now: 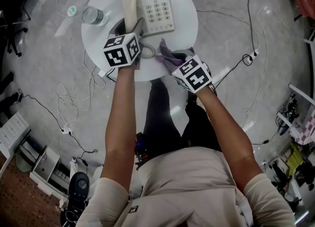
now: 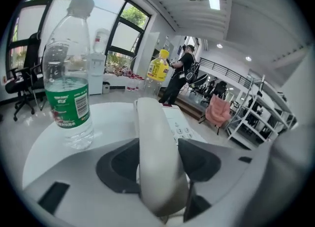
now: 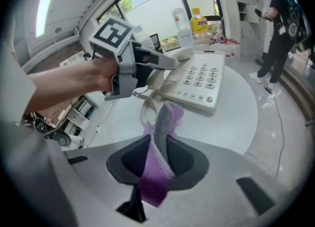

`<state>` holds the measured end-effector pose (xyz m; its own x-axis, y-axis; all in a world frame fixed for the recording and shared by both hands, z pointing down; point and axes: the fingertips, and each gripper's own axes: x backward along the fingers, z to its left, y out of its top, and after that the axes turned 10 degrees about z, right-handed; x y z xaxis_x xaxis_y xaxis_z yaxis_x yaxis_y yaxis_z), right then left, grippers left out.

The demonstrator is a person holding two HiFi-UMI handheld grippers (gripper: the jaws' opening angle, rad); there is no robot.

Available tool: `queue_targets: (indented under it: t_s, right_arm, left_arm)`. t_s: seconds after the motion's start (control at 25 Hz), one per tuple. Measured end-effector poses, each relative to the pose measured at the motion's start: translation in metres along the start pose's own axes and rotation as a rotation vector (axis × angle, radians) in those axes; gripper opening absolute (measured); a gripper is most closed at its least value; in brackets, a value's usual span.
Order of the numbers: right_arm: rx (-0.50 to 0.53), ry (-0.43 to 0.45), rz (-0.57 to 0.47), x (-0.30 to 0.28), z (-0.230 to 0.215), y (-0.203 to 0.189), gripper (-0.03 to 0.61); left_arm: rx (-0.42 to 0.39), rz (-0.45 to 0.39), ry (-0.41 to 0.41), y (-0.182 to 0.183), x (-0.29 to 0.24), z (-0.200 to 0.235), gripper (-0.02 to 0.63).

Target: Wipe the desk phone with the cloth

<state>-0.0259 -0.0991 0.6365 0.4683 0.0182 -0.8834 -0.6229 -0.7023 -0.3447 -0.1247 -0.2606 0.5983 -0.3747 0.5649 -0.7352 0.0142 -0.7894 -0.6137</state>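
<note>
A white desk phone [image 1: 156, 9] sits at the far side of the round white table [image 1: 187, 39]. My left gripper [image 1: 136, 28] is shut on the near end of its handset [image 1: 130, 4]; in the left gripper view the handset [image 2: 155, 142] fills the gap between the pads of the left gripper [image 2: 157, 164]. My right gripper [image 1: 173, 59] is shut on a purple and grey cloth [image 1: 166, 52] just in front of the phone. In the right gripper view the cloth [image 3: 162, 132] stands up from the right gripper [image 3: 158, 159], short of the phone's keypad [image 3: 202, 81].
A clear water bottle [image 1: 93, 16] with a green label stands left of the phone, and a yellow bottle [image 2: 158, 66] stands behind it. The coiled cord [image 1: 148, 50] lies between the grippers. Cables trail over the floor [image 1: 64, 93] around the table.
</note>
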Motion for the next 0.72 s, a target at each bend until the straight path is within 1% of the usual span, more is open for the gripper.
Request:
queue_targets:
  t_s: [0.08,0.16,0.28,0.36,0.44,0.56,0.64,0.72]
  right_arm:
    - [-0.093,0.041,-0.053,0.008,-0.002,0.004,0.077]
    - [-0.198,0.094,-0.111,0.016,-0.004,0.009,0.075]
    - [-0.339,0.173,-0.193,0.027,-0.007,0.017,0.075]
    - [-0.403,0.212,-0.24,0.033,-0.008,0.024,0.075]
    - [-0.43,0.227,-0.268,0.037,-0.011,0.029,0.075]
    - [-0.439,0.231,-0.306,0.044,-0.013,0.039,0.075]
    - [-0.45,0.254,-0.357,0.054,-0.011,0.052,0.075]
    - [-0.466,0.3,-0.43,0.067,-0.006,0.07,0.075]
  left_arm:
    - [0.033,-0.019,-0.043,0.0,0.009,0.001,0.232]
    - [0.092,-0.05,-0.107,0.001,0.02,0.0,0.227]
    - [0.252,-0.111,-0.252,0.002,0.032,-0.001,0.225]
    - [0.364,-0.143,-0.36,0.0,0.039,-0.003,0.225]
    - [0.458,-0.172,-0.44,-0.002,0.045,-0.001,0.225]
    - [0.587,-0.227,-0.532,-0.002,0.055,0.004,0.225]
    - [0.656,-0.269,-0.605,-0.001,0.066,0.005,0.225]
    - [0.712,-0.308,-0.684,0.003,0.08,0.001,0.225]
